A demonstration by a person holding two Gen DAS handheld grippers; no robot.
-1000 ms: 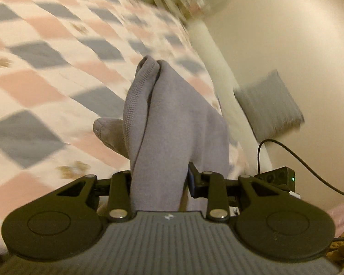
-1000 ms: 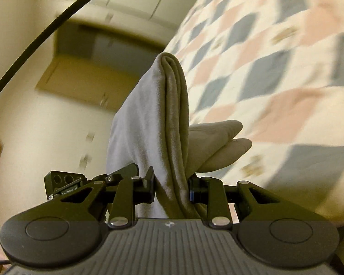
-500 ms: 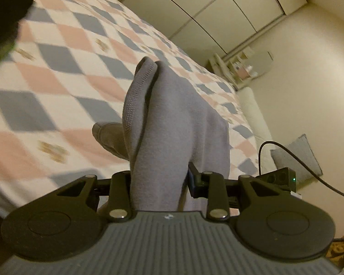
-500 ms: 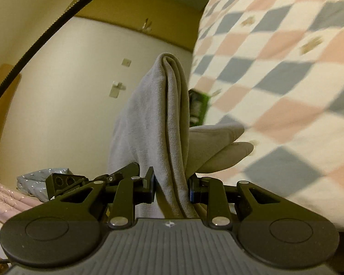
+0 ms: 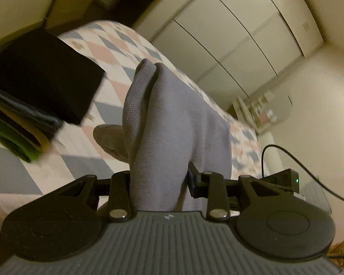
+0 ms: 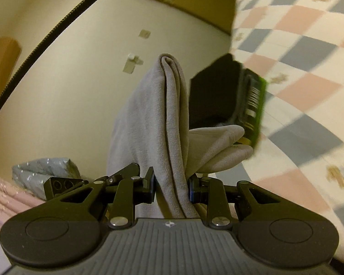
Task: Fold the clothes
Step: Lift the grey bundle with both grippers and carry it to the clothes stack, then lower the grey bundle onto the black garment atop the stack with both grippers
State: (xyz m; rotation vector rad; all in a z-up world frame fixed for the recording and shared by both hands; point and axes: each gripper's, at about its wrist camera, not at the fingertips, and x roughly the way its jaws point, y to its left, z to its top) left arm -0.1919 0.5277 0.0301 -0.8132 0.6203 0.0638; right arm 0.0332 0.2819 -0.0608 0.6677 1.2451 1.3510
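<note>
A folded grey garment [image 5: 167, 123] stands up between the jaws of my left gripper [image 5: 159, 178], which is shut on it. The same grey garment [image 6: 158, 119] is clamped in my right gripper [image 6: 172, 188], also shut. The cloth hangs in the air above the checked bed cover [image 5: 98, 50], and a loose fold of it sticks out sideways. A stack of folded clothes [image 5: 34, 91], black on top with green below, lies on the bed to the left. In the right wrist view that stack [image 6: 227, 96] shows just right of the garment.
The bed cover [image 6: 298, 45] has pink, grey and white diamonds. Wardrobe doors [image 5: 229, 34] line the far wall. A grey cushion [image 6: 43, 167] lies low by the wall, and a black cable [image 5: 286, 153] runs at the right.
Both grippers have swung with the garment toward the stack of folded clothes, which now looms much larger in both views. The grip on the cloth is unchanged.
</note>
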